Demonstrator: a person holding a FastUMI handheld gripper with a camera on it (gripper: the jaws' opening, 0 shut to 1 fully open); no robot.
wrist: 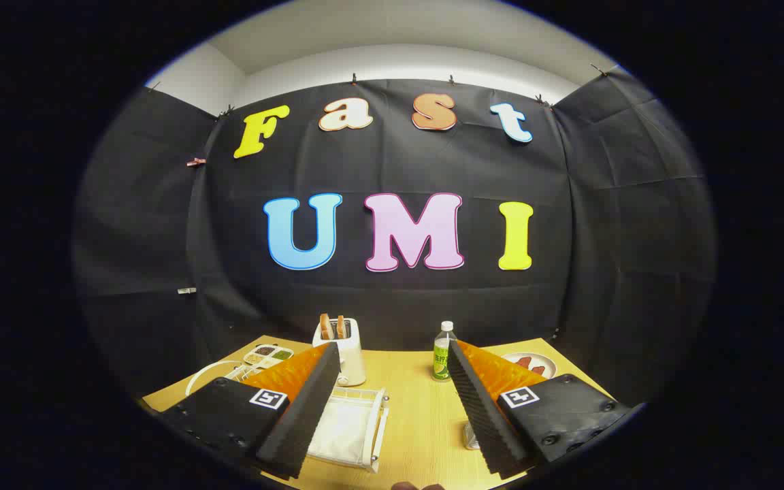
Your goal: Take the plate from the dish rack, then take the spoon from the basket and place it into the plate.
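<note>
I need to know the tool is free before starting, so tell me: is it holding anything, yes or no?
No. The tool is open, its fingers spread wide above the wooden table with nothing gripped between them.

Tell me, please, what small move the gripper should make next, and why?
Probably swing toward the plate standing in the dish rack just beyond the left finger. The gripper is open, holds nothing, and hangs above the table, so the first step is not yet begun.

— What sort of place is this?
— A staged kitchen booth: black cloth wall (pixel 399 299), wooden table (pixel 419 422) with toaster (pixel 344 350), drink bottle (pixel 442 354) and wire basket (pixel 354 425).
</note>
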